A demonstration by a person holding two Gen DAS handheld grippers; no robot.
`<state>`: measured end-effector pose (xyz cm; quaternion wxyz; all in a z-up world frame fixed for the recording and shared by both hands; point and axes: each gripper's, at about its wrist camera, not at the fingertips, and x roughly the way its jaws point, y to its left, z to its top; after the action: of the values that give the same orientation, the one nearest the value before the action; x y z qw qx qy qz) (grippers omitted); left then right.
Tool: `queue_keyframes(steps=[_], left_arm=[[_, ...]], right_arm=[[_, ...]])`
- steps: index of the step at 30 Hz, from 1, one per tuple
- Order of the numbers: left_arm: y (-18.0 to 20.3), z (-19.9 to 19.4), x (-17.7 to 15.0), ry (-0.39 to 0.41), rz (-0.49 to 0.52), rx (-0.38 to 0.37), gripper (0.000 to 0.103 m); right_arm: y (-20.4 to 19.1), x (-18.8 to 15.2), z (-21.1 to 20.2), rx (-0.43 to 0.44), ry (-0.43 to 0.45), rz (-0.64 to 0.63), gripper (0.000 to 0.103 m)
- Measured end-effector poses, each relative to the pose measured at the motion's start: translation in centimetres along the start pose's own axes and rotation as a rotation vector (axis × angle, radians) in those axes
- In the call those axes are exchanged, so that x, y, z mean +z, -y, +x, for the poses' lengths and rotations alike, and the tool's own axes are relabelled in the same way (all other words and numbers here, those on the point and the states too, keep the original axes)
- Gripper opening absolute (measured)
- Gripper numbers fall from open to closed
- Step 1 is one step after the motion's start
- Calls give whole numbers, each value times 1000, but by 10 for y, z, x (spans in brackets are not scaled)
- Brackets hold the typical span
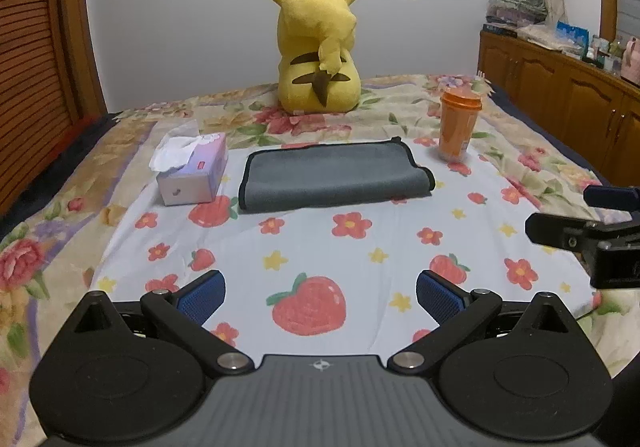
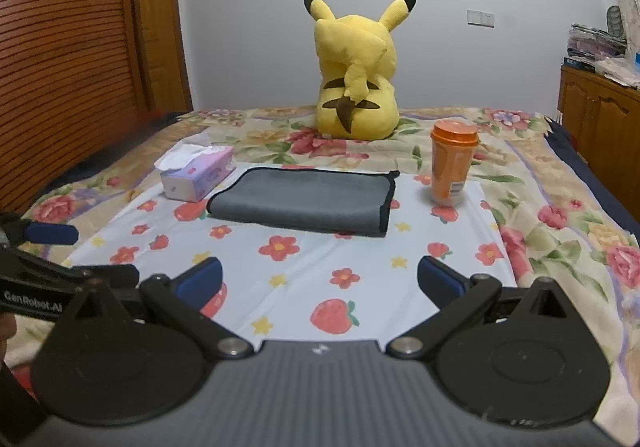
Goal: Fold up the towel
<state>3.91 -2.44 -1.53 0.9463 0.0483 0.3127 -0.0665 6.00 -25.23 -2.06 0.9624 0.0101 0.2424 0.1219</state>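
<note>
Grey towel (image 1: 336, 177) with black edging is lying folded on the strawberry-print sheet (image 1: 320, 247), mid-bed, well ahead of both tools. Folded edge faces near, bound edges run along the far side and the right end. I've got my left gripper (image 1: 320, 297) low over the near part of the sheet, jaws spread wide, nothing between the blue pads (image 1: 202, 297). My right gripper (image 2: 320, 281) is the same: jaws wide apart, holding nothing, hovering near the sheet's front. Each tool shows at the edge of the other's view. Tissue box (image 1: 192, 173) sits just left of the towel, orange cup (image 1: 458, 125) with lid stands upright at its far right. Yellow plush (image 1: 318, 47) sits further back on the floral bedspread (image 1: 248, 119), facing away
</note>
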Motion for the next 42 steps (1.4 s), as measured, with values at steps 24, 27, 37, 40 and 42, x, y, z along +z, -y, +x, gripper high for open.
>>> queue_keyframes(steps=[24,27,37,40,42], left_arm=[[-7,-21,-14,101,-40,33,103],[-8,-24,-14,116,-43,36,103],[-7,-33,-12,176,-35,43,103],[-7,-35,-12,192,-34,44,103],[-8,-36,-12,199,-37,43,103]], right_arm=[[3,-12,-3,-69,10,-18,103],[3,-12,-6,-69,23,-16,103],[7,-11,-13,-74,69,-1,103],[9,-10,-15,-75,87,6,103],[9,-10,-17,-77,98,10,103]])
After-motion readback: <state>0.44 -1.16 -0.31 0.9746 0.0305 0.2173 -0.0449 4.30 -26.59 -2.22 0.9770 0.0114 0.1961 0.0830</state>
